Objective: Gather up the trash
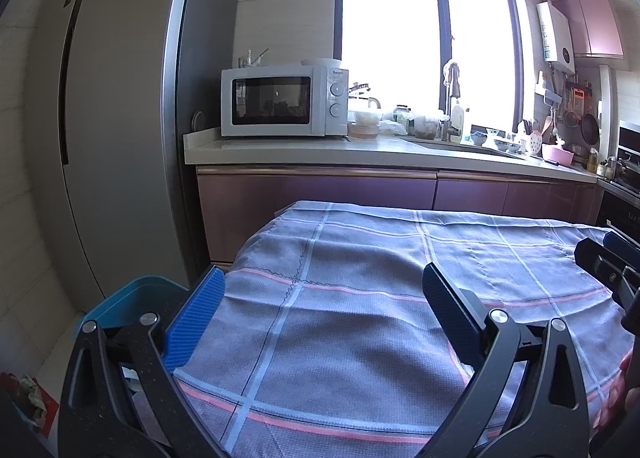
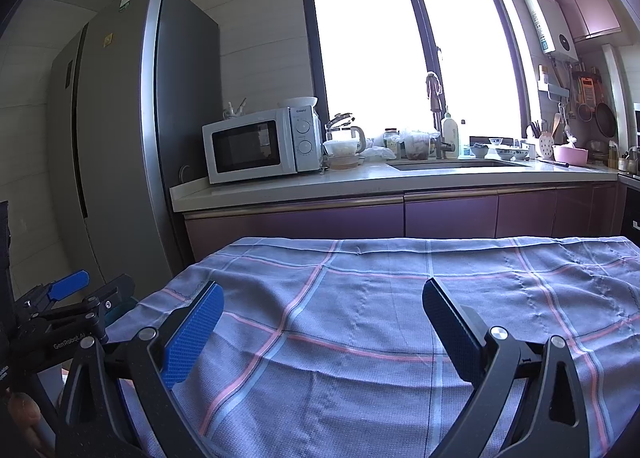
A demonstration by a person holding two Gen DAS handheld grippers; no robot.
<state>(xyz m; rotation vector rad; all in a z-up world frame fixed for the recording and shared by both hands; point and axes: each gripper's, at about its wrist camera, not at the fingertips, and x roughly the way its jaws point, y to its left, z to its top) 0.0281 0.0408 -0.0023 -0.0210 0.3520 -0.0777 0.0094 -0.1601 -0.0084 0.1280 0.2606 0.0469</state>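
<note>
Kitchen, daylight blown out through one large two-pane window. Far side: a pale counter over purple cabinet fronts, carrying one white microwave, a sink with one tall faucet, jars, bowls, one pink bowl at far right. One tall grey refrigerator at the left. One white water heater on the right wall.

Near: one table under a blue-grey plaid cloth with pink and light-blue lines; nothing visible on the cloth.

One blue bin on the floor just left of the table, partly hidden behind the left gripper; contents cannot be made out. Crumpled scrap lies on the floor at the near left edge, on something red.

Left gripper: jaws spread wide, released, holding nothing, hovering over the cloth's near left part. Blue ribbed pads.

Right gripper: jaws spread equally wide, released, nothing held, above the cloth mid-table. Its tip also shows at the right edge of the left wrist view; the left gripper shows at the left edge of the right wrist view.
</note>
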